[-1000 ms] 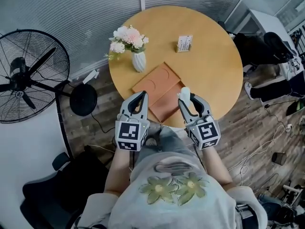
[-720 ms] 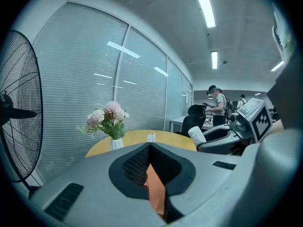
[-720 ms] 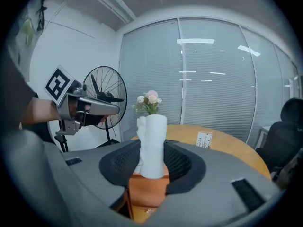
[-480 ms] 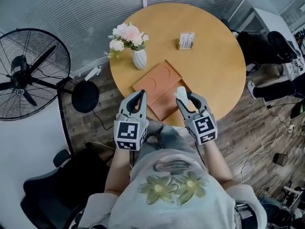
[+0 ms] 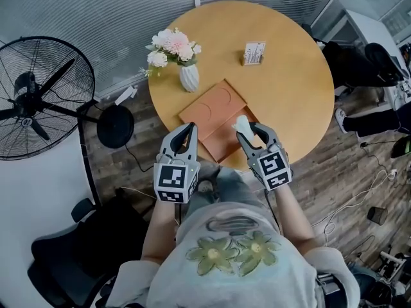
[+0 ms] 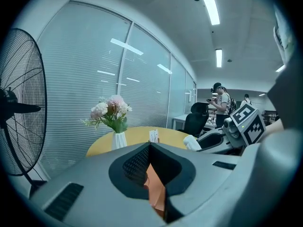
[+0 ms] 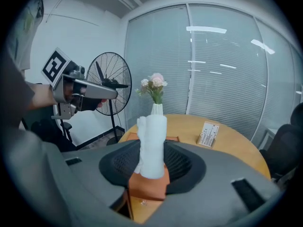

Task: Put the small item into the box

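Closing in on the box [image 5: 209, 111]
My right gripper [image 5: 248, 132], clamping the small item [image 7: 152, 141], has dropped toward it; my left gripper [image 5: 189, 131] sits closed, empty.

In the head view, a part of the orange box [image 5: 215, 117] is hidden behind the right gripper [image 5: 250, 132], and the lower part of the small white item [image 5: 243, 124] is hidden between its jaws. The print on the card [image 5: 251, 53] is too small to read. In the left gripper view, the picture's left edge cuts off the fan [image 6: 21, 103].
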Demonstrator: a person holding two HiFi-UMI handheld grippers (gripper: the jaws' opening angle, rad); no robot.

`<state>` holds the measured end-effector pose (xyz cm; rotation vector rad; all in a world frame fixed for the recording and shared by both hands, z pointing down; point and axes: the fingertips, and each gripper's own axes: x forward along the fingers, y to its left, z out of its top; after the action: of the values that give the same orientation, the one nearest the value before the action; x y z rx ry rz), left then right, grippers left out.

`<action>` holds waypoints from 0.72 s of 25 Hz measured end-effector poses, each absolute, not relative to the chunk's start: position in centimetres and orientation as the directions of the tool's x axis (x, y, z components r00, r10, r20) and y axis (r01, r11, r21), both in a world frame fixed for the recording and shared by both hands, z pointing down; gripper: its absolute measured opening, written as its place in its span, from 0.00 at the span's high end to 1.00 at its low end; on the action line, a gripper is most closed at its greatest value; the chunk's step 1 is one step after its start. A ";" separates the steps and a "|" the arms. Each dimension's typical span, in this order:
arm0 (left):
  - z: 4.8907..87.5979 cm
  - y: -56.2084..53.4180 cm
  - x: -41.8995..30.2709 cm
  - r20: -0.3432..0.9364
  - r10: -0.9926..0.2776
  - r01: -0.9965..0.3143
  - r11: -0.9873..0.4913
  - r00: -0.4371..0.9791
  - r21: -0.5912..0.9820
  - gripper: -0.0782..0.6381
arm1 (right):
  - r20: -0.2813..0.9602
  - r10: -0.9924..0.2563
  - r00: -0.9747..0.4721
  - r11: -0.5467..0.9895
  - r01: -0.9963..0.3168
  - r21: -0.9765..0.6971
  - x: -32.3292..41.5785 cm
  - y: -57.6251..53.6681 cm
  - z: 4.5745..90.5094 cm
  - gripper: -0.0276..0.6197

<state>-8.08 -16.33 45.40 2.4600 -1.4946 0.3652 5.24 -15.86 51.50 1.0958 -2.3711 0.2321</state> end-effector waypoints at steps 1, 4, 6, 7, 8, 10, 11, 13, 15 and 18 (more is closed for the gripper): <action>45.5 -16.4 -8.1 0.334 -0.832 -0.892 -0.445 0.444 0.076 0.89 | 0.524 -0.655 -0.544 0.665 -0.745 0.058 5.2 -15.9 51.8 0.72; 45.9 -16.5 -8.0 0.345 -0.829 -0.894 -0.441 0.439 0.079 0.89 | 0.545 -0.633 -0.549 0.680 -0.731 0.053 5.1 -16.0 52.7 0.72; 46.1 -16.6 -8.0 0.352 -0.828 -0.895 -0.440 0.437 0.078 0.89 | 0.562 -0.616 -0.552 0.689 -0.723 0.044 5.1 -16.1 53.4 0.72; 46.2 -16.7 -8.0 0.354 -0.827 -0.895 -0.439 0.436 0.077 0.89 | 0.569 -0.607 -0.555 0.693 -0.720 0.038 5.0 -16.2 53.8 0.72; 46.3 -16.8 -7.9 0.356 -0.827 -0.895 -0.439 0.436 0.076 0.89 | 0.575 -0.600 -0.556 0.696 -0.717 0.033 5.0 -16.2 54.1 0.72; 46.5 -16.9 -7.8 0.359 -0.826 -0.895 -0.440 0.435 0.073 0.89 | 0.582 -0.591 -0.559 0.702 -0.711 0.031 5.0 -16.3 54.7 0.72; 46.5 -17.0 -7.7 0.360 -0.826 -0.895 -0.439 0.434 0.072 0.89 | 0.584 -0.588 -0.559 0.705 -0.709 0.031 5.1 -16.3 55.0 0.72; 46.6 -17.1 -7.6 0.363 -0.826 -0.897 -0.437 0.431 0.071 0.89 | 0.597 -0.579 -0.555 0.710 -0.704 0.034 5.2 -16.4 55.5 0.72; 46.7 -17.1 -7.5 0.367 -0.826 -0.898 -0.434 0.428 0.070 0.89 | 0.615 -0.568 -0.547 0.715 -0.698 0.041 5.4 -16.5 56.0 0.72; 46.8 -17.1 -7.4 0.371 -0.826 -0.900 -0.431 0.424 0.069 0.89 | 0.632 -0.556 -0.540 0.727 -0.685 0.055 5.3 -16.7 56.9 0.71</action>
<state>-7.42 -17.12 46.81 2.4232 -1.5046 0.4129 5.35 -16.72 56.86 0.9347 -2.2893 0.2619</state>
